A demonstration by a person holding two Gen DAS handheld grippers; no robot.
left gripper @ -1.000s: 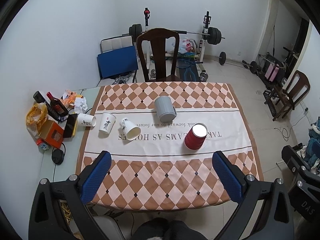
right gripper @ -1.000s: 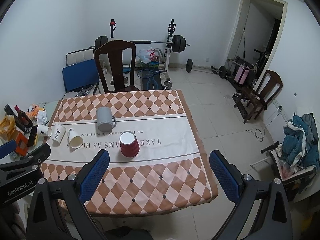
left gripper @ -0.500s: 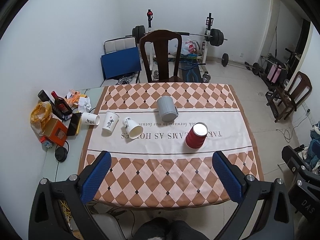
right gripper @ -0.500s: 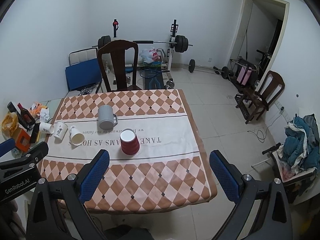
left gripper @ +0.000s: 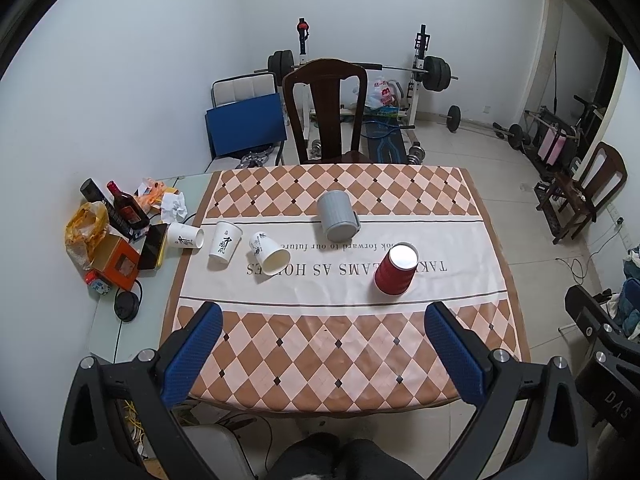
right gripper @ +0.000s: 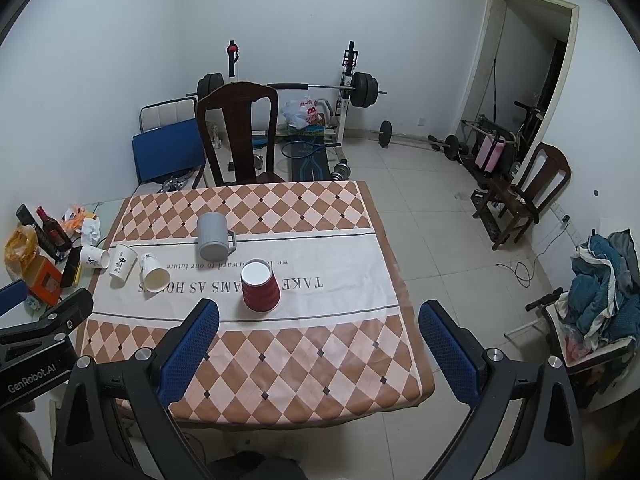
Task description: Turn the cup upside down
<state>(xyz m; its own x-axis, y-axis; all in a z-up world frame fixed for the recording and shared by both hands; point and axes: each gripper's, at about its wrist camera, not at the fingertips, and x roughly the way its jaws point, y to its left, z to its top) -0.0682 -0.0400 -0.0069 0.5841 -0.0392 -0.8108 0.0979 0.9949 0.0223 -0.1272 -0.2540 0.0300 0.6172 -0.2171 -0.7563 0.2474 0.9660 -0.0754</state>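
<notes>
Gym gear lines the far wall, and below it the desk [left gripper: 344,344] with its diamond-pattern cloth fills your view. You're pulling both claws up and back: compared with a second ago the desk sits smaller and lower in both views, and more floor and wall show around it. The cups themselves haven't moved.

Your left claw [left gripper: 320,344] is spread wide, nothing between its blue pads, hanging over the near edge of the desk. Your right claw [right gripper: 318,346] is wide and empty too, well clear of everything.

The red cup [left gripper: 395,269] stands mouth-down near the middle of the white strip, its pale base facing up. The grey mug [left gripper: 338,216] sits mouth-down just behind it. To the left, one paper cup [left gripper: 225,240] stands, and another paper cup [left gripper: 270,253] lies tipped with its mouth toward you.

That retreat with empty claws reads like a finished flip on the red cup.
</notes>
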